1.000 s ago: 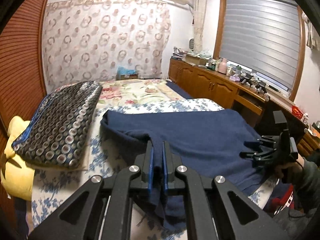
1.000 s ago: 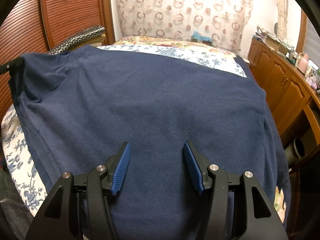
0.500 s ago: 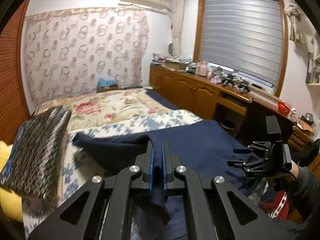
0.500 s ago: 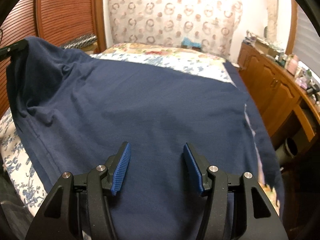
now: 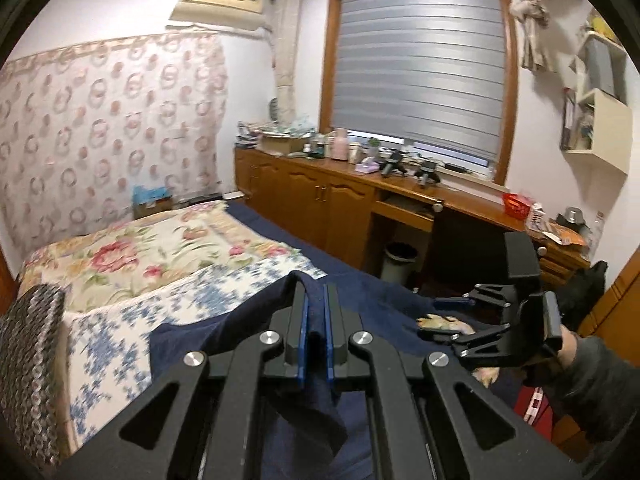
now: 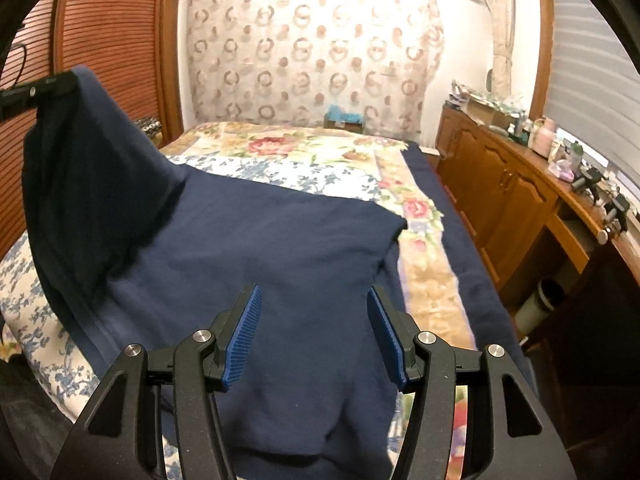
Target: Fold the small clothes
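A navy blue garment [image 6: 280,240] is spread over the bed. My left gripper [image 5: 314,312] is shut on one corner of it, and a fold of navy cloth [image 5: 224,320] hangs from its jaws. In the right wrist view the left gripper [image 6: 68,82] holds that corner high at the upper left, so the cloth drapes down from it in a slope. My right gripper [image 6: 314,296] is open above the near part of the garment, its blue pads [image 6: 244,332] apart and gripping nothing. From the left wrist view the right gripper [image 5: 430,318] shows at the right, fingers spread.
The bed carries a floral quilt [image 5: 140,248] and a patterned pillow [image 5: 28,360] at the left. Wooden cabinets [image 5: 320,200] with a cluttered top run along the right, with a small bin [image 5: 398,258] beside them. A person's sleeve [image 5: 592,380] is at the right edge. A slatted wooden door [image 6: 112,40] stands at the left.
My left gripper has risen and swung across with the garment corner, peeling that side up off the bed. The right gripper has lifted a little, still open.
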Available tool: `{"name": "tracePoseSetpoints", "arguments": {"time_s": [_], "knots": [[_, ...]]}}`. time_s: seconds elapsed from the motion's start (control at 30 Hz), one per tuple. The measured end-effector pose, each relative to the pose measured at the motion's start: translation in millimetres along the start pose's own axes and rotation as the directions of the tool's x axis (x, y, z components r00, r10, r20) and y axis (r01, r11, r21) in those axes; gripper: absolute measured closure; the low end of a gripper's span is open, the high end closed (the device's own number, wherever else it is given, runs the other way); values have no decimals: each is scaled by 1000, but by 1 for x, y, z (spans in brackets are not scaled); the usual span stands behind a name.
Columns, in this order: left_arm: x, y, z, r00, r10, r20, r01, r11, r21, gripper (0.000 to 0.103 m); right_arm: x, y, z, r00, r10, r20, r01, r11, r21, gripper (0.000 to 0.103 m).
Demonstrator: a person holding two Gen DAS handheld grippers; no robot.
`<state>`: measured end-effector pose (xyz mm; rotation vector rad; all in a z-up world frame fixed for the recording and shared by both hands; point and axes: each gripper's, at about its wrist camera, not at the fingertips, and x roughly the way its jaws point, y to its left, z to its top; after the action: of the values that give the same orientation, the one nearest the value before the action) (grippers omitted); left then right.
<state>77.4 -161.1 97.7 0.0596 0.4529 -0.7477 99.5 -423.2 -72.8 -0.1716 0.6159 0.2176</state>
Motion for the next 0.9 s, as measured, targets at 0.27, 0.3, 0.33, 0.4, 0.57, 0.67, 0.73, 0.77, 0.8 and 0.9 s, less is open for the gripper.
{"name": "tracePoseSetpoints", "arguments": {"time_s": [0.27,0.3,0.33,0.4,0.57,0.67,0.73,0.77,0.8,0.9], "knots": [[23,-49,28,996,-85,-29,87,992,88,100,-18,-16,-2,999,-35,32,34,999,26,47],[30,-53,29,994,-93,-52,97,991,95,98,-20,-16,-2,999,-39,36,38,999,30,47],[36,-55,28,991,-107,-76,114,989,95,96,-21,-16,-2,998,-43,39,41,999,34,47],[41,-56,23,991,-105,-80,112,989,92,86,-24,-22,-5,998,-47,39,45,998,40,47],[43,-51,11,991,-89,-103,98,991,85,62,-24,-27,-8,998,-51,36,49,998,49,47],[38,-36,-2,993,-49,-108,57,995,76,49,-22,-27,-9,998,-46,34,44,998,47,47],[39,-24,-11,991,-39,-126,46,997,55,49,-17,-26,-9,999,-36,29,34,998,43,47],[39,-18,-15,990,-32,-134,38,998,43,48,-13,-25,-9,999,-31,23,30,999,38,47],[39,-12,-20,990,-21,-140,25,999,33,48,-10,-22,-10,1000,-26,17,25,999,34,47],[35,6,-40,987,26,-159,-27,1000,-1,48,1,-17,-10,1000,4,-2,-4,1000,23,47]]}}
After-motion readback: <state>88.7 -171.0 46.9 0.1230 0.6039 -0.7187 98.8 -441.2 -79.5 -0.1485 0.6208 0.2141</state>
